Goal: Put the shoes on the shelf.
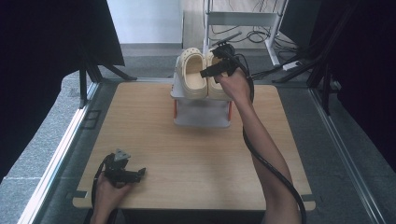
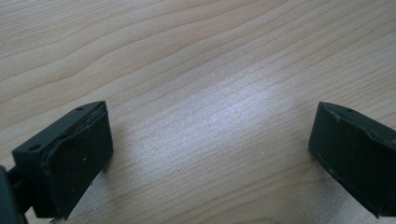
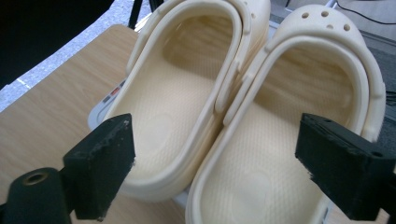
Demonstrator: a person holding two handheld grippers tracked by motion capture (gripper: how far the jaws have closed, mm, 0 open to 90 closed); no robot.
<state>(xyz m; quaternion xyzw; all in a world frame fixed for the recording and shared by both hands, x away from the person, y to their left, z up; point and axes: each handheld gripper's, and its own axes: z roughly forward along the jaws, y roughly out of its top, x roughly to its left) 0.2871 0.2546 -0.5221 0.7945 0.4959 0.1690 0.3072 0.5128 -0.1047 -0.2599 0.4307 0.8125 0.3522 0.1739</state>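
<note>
Two cream clogs sit side by side on top of a small white rack (image 1: pixel 201 114) at the table's far middle. The left clog (image 1: pixel 192 73) (image 3: pixel 173 107) and the right clog (image 1: pixel 215 86) (image 3: pixel 285 140) touch along their inner rims. My right gripper (image 1: pixel 211 71) (image 3: pixel 215 163) hovers open just above them, its jaws spread over both heels with nothing between them. My left gripper (image 1: pixel 136 174) (image 2: pixel 210 149) rests low over the bare wood near the table's front left corner, open and holding nothing.
The wooden table (image 1: pixel 196 154) has bare room between the rack and the front edge. Behind the rack stand a white metal frame (image 1: pixel 243 18) and loose cables (image 1: pixel 261 37) on the floor. Black curtains hang at both sides.
</note>
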